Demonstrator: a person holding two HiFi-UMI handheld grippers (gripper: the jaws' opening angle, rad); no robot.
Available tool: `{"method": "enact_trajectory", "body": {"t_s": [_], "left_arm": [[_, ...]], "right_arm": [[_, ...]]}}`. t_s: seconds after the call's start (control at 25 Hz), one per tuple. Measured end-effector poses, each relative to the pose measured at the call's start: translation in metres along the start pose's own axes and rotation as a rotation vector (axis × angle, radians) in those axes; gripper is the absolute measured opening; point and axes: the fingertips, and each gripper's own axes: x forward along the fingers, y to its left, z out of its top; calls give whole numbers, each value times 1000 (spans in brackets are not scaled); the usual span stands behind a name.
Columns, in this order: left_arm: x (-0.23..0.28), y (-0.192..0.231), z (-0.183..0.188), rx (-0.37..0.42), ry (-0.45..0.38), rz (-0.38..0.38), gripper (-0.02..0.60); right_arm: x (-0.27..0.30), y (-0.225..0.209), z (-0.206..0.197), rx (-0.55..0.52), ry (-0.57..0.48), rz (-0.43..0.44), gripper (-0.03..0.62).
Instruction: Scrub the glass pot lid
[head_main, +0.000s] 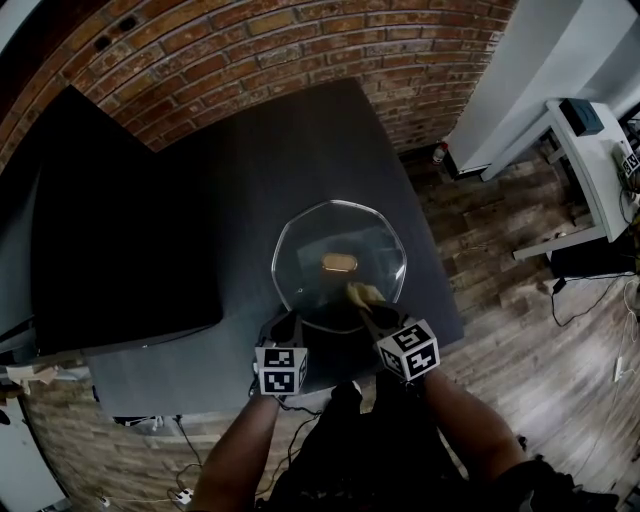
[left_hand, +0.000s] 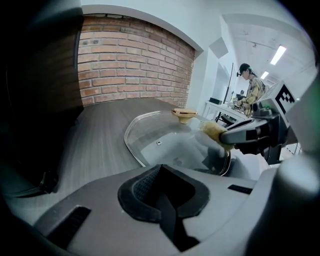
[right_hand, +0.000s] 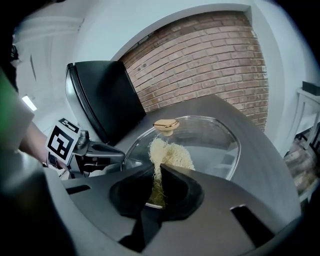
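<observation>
The right tool (right_hand: 158, 169) is pinching a scrubber (right_hand: 172, 154) onto the glass pot lid (right_hand: 215, 137) lying directly ahead, knob (right_hand: 166, 125) just beyond. The left tool (left_hand: 161, 169), jaws pressed together, is sitting at the lid's near rim.

- This looks like a work room, such as an office or a lab, not a home.
- One wall is made of red bricks (head_main: 300, 50), and the wall next to it is plain white (head_main: 560, 60).
- The floor is made of wood planks (head_main: 520, 340).
- Loose cables (head_main: 590, 300) lie on the floor.
- A white desk (head_main: 590, 160) stands at the side with some gear on it.
- A dark table (head_main: 300, 150) stands by the brick wall, with a big black flat panel (head_main: 110, 230) on it.
- In the left gripper view, a person (left_hand: 250, 90) in a cap is busy at another desk far back.
- Long strip lights (left_hand: 278, 54) shine on the ceiling.
</observation>
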Motion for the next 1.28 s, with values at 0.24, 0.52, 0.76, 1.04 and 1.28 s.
{"method": "enact_trajectory", "body": {"t_s": [0.24, 0.52, 0.76, 1.04, 1.28], "left_arm": [[0, -1, 1, -6, 2, 3, 32], [1, -2, 1, -7, 3, 8, 32], [1, -3, 1, -20, 4, 16, 32], [1, -4, 2, -38, 7, 23, 32], [3, -4, 0, -57, 11, 28, 32]], "right_arm": [[-9, -36, 10, 20, -20, -49, 41], [-14, -75, 20, 60, -21, -98, 41], [-12, -101, 27, 76, -13, -126, 41], [-5, -118, 39, 70, 12, -141, 41], [4, -136, 55, 46, 41, -150, 41]]}}
